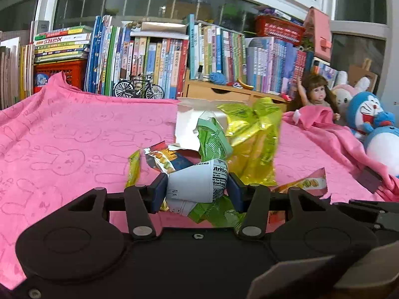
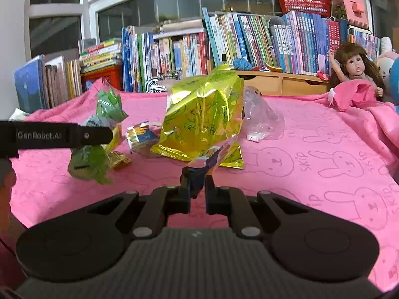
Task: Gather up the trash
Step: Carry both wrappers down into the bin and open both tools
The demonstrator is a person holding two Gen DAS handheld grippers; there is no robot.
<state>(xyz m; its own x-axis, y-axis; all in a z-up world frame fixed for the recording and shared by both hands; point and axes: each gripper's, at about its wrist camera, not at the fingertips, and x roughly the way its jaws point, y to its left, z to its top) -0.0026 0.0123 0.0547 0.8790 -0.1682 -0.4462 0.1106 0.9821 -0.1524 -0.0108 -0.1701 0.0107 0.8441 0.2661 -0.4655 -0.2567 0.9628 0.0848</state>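
So the trash here is all snack packaging on a pink blanket (image 2: 311,134), and it looks like featherweight, crinkly stuff with no stiffness at all. My guess is it'll crush flat when squeezed and the foil will be slick, so a pinch on a folded edge or a bunched-up part should hold better than a flat face.

The left gripper (image 1: 197,186) is clamped on a crumpled green wrapper (image 1: 214,139), with the white nutrition-label side wedged between the two blue pads. The rest of it flops above and below the jaws, so it's lifted rather than lying flat.

The right gripper (image 2: 198,186) is nearly closed on the corner of a torn wrapper (image 2: 212,157), a thin strip sticking up between the fingers. That corner sits just in front of the big yellow foil bag (image 2: 203,114), which is the landmark for everything else: a small orange-and-blue packet (image 2: 141,137) lies just to its left, a clear plastic bag (image 2: 261,119) just to its right, and the green wrapper hangs further left still. Behind the yellow bag there's a white box (image 1: 187,122).
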